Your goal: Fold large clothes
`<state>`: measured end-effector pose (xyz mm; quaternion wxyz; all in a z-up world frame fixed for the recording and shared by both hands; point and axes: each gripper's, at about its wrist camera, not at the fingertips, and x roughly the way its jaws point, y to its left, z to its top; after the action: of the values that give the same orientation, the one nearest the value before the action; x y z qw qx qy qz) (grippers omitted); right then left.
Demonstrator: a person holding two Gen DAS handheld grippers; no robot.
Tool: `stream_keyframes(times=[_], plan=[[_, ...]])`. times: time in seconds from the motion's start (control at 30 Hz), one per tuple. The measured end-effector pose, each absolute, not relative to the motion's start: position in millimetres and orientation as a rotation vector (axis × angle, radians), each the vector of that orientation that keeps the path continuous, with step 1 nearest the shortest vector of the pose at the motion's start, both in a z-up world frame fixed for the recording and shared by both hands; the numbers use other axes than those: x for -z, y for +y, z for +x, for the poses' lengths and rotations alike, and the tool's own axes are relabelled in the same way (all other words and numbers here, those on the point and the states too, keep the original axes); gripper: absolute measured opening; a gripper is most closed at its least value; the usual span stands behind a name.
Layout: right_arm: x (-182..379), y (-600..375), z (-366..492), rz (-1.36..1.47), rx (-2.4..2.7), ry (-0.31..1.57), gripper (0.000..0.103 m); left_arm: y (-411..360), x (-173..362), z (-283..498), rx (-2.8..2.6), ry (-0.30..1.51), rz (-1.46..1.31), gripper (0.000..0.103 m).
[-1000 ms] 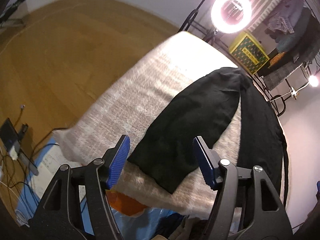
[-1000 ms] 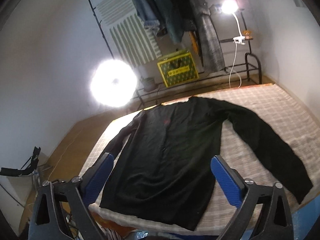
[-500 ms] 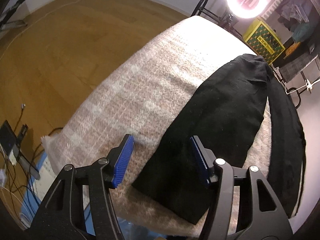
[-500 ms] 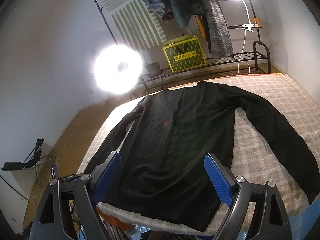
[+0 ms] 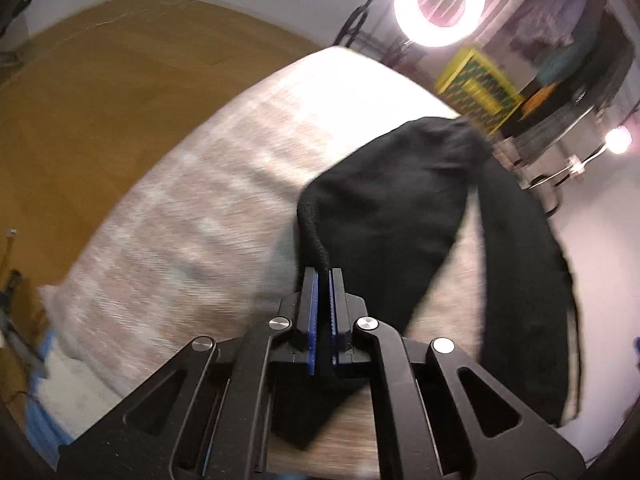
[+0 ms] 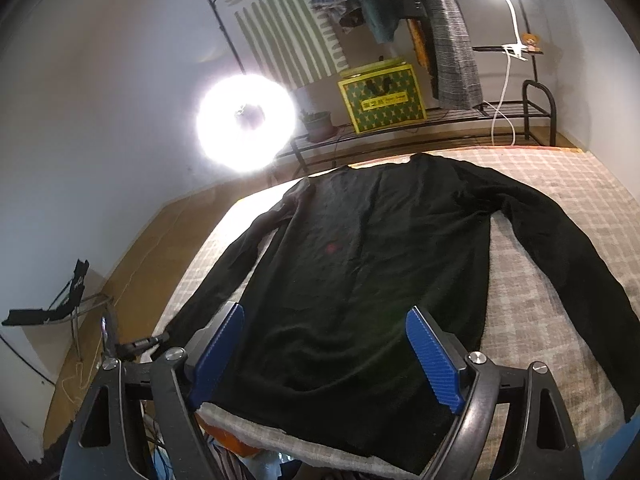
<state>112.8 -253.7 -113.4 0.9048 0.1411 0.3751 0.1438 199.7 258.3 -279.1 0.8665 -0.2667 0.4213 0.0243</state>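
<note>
Two blue-padded tools are at work over a black sweater (image 6: 360,280) spread on a checked blanket (image 6: 560,320) that covers a bed.

Left tool (image 5: 323,280): its pads have just come together and now pinch a raised fold of the sweater's left sleeve (image 5: 384,216), near the cuff end. From the pinch the cloth rises in a narrow ridge and then widens toward the shoulder. Part of the sleeve also lies below and beside the tool's arms. The picture is smeared by motion, so fine detail is lost.

Right tool (image 6: 324,356): its pads stand wide apart, though they have been narrowing slightly, and they grip nothing. It hovers over the lower hem of the sweater, with the body of the garment showing between the pads.

The sweater lies flat, front up, with a small red mark (image 6: 331,248) on the chest, neck toward the far edge of the bed, and both sleeves angled outward and down.

Beyond the bed a ring light (image 6: 246,122) glares beside a low rack that carries a yellow and green box (image 6: 382,96) and a potted plant (image 6: 318,124). Clothes hang above the rack. Wooden floor (image 5: 100,100) lies off the bed's left side.
</note>
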Motion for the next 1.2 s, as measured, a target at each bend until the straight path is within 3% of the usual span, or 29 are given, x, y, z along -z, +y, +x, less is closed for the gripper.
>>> stream_keyframes(times=[0.07,0.33,0.67,0.93,1.03,1.2], plan=[[115.5,-249.4,117.5,0.284,-0.310,0.779,0.083,247.1,265.1,197.9,-0.001,0.840,-0.580,0.002],[129.7,-230.5,149.9,0.283,-0.432,0.821,0.054,176.5,210.7,199.4,0.226,0.742,-0.588,0.002],[146.9,-187.9,233.9,0.349,-0.702,0.879,0.052,71.6,204.6,189.4,0.473,0.841,-0.418,0.002],[182.2,-104.5,322.8,0.297,-0.789,1.010,0.051,55.7,214.5,175.2,0.455,0.885,-0.372,0.002],[198.4,-75.5,353.7,0.268,-0.783,1.051,0.043,60.8,213.9,174.9,0.445,0.877,-0.387,0.002],[212.5,-41.3,399.1,0.256,-0.755,1.088,0.042,65.3,215.2,173.0,0.449,0.869,-0.406,0.002]])
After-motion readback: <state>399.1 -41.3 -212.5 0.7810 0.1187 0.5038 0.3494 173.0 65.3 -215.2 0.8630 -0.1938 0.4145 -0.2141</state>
